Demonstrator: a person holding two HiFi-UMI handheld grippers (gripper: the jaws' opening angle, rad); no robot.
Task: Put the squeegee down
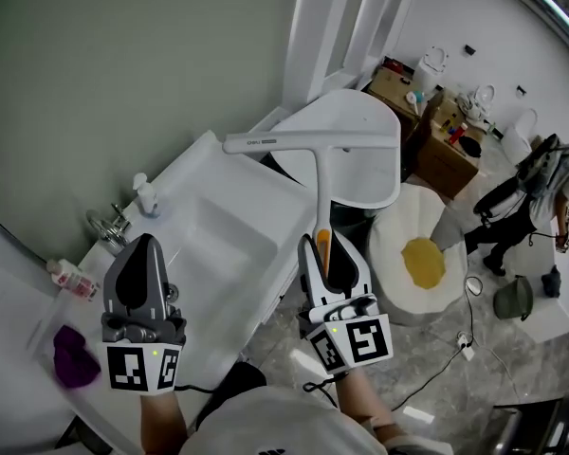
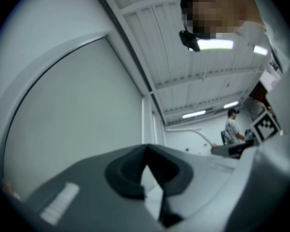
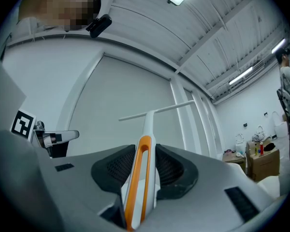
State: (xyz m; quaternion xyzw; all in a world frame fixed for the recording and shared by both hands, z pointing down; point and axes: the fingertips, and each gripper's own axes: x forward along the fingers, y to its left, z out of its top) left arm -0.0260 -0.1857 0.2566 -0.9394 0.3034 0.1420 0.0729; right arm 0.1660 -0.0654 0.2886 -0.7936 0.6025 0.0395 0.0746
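Gripping the squeegee (image 1: 319,188) by its orange & white handle, the right claw (image 1: 328,254) held it clear of everything, pointing away from the person w/ the blade crosswise at the far end, above the gap btwn the white sink (image 1: 218,245) & a white toilet (image 1: 365,126). Left claw (image 1: 140,254) hung over the sink's near side, pads together w/ nothing btwn them. Faucet (image 1: 112,227) & a small bottle (image 1: 147,197) stood at the sink's far-left rim, and an egg-shaped rug (image 1: 422,263) lay on the floor to the right.
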